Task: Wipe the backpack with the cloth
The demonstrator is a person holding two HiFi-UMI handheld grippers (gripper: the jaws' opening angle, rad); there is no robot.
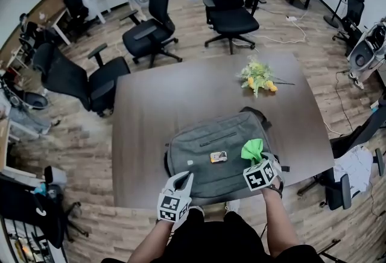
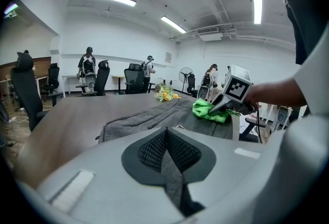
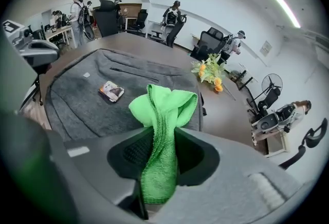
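Starting at the left: the left gripper (image 1: 183, 183) sits at the near left edge of the backpack (image 1: 211, 141). Its jaws are pressed together, and a strip of grey fabric runs down between the pads. I read that as a pinch on the bag's edge to hold it steady.

Across the middle, the grey backpack lies flat on the dark table (image 1: 163, 93), front face up. A small printed card (image 1: 218, 157) rests on it near the centre. As a container it gives nothing away. The zip lines on the front look done up and I can't see anything inside.

Further right, the right gripper (image 1: 257, 162) is clamped on the green cloth (image 1: 252, 149). The cloth is bunched, with a folded lobe poking out beyond the jaw tips. That lobe is over the near right part of the bag, and from the left gripper view it seems to be touching the fabric.

So my call is that the wiping step is in hand, at or near its start. The next stroke wants the cloth's free end kept flat on the bag and drawn across, passing round the card. The left grip has to stop the bag sliding.

At far right lies a bunch of yellow flowers (image 1: 258, 78), well apart from the bag.
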